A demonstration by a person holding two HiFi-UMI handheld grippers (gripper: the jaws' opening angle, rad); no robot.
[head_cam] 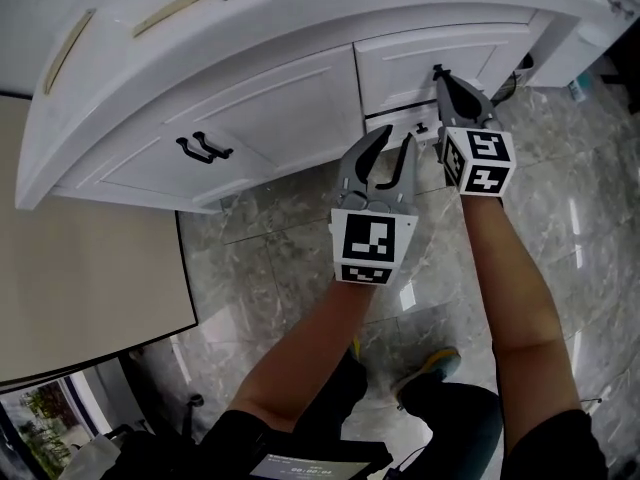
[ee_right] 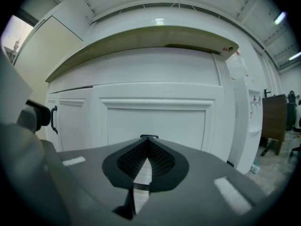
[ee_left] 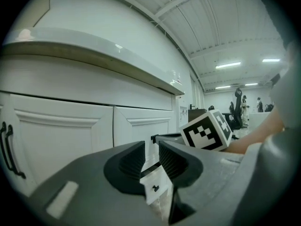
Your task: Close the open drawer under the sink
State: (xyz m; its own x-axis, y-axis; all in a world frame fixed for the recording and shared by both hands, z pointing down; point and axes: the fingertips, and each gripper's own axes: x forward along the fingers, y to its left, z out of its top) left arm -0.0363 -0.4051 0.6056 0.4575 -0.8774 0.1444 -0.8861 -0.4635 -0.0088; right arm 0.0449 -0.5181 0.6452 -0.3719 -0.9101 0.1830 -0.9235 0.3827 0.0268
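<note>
Your left gripper (head_cam: pixel 398 135) has its tongs spread apart and holds nothing. Your right gripper (head_cam: pixel 439 72) sits at 2 o'clock from it, its tongs pressed together. The tips are against the white cabinet (head_cam: pixel 270 118).

In the head view, the drawer (head_cam: pixel 398 120) lies at 1 o'clock from the frame's centre, just below the right gripper's tips. Its front stands slightly out from the cabinet face, and its small knob (head_cam: pixel 422 128) is only a speck here.

The left gripper view looks through the left gripper (ee_left: pixel 151 149) at the drawer (ee_left: pixel 162 179) and knob (ee_left: pixel 155 188) at 6 o'clock.

Only the right gripper view shows the right gripper (ee_right: pixel 148 139) meeting at a dark handle (ee_right: pixel 149 136). You cannot tell whether it pinches the handle.
</note>
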